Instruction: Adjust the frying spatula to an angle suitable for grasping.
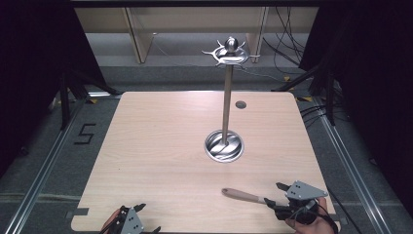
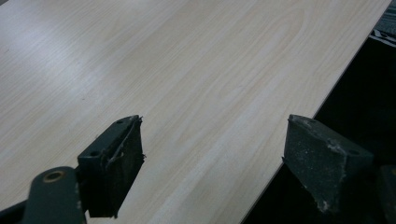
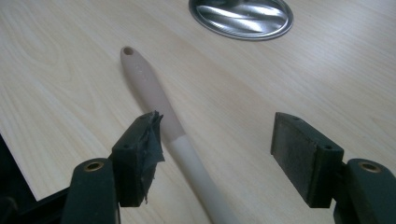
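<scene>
You have one pale wooden table [image 1: 160, 161], one tall silver metal stand with a round base and hooked top [image 1: 225, 105], one beige-handled utensil [image 1: 243, 196], apparently a spatula, and two black two-jaw grippers [image 1: 138, 218] [image 1: 273, 194].

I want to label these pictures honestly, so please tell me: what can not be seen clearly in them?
- Utensil: its working end is cut off by the bottom edge of the right gripper view; in the high view the right gripper covers it.
- Stand: the small hooks at its top are too small to count in the high view.
- Left gripper: partly cut off by the bottom edge of the high view.
</scene>
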A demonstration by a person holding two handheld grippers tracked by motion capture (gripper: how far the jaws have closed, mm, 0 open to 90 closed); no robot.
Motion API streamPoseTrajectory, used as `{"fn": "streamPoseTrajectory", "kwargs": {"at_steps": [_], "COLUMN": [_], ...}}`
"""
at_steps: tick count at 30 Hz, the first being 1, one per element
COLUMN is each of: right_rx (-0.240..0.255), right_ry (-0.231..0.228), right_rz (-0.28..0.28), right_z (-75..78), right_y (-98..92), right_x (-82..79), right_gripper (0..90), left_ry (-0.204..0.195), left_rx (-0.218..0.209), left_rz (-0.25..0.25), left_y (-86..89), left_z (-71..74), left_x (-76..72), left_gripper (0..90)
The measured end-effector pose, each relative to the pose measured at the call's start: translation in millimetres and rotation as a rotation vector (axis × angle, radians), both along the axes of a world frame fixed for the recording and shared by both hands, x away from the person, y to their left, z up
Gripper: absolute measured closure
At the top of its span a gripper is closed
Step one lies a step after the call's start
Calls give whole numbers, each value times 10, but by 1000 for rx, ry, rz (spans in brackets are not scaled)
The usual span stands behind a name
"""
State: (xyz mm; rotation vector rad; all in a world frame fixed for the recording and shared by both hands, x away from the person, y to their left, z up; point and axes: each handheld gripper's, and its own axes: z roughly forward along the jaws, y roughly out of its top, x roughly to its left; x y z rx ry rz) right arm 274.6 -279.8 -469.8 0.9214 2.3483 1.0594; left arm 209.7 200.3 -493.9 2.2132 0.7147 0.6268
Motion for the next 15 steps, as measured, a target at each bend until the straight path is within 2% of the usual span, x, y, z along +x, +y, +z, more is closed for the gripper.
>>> {"fn": "streamPoseTrajectory", "kwargs": {"at_steps": [1,2,6,7,8,9,10,11,15], "right_rx": [0,-13,-43,-75,-75,-96,-114,-132,-212], "right_ry": [14,0,8,33,33,37,48,77,149], "right_rz": [-1,14,54,79,79,94,106,112,160], "right_z": [9,20,53,67,67,71,70,63,15], "right_y": [18,29,99,162,162,193,220,249,341], "right_x": [-2,14,40,63,63,79,93,104,184], "right_gripper": [349,355,377,393,393,401,409,417,505], "left_ry": [11,12,1,6,6,6,7,6,7], "left_rx": [-5,-16,11,-3,-3,-4,-5,-3,-3], "left_rz": [-7,-2,-1,-3,-3,-4,-3,-4,-3], "left_y": [5,4,12,5,5,4,3,5,4], "left_z": [14,9,8,7,7,7,7,8,7], "left_x": [-6,-7,2,-3,-3,-3,-4,-3,-4], "left_gripper": [190,190,190,190,190,190,190,190,190]}}
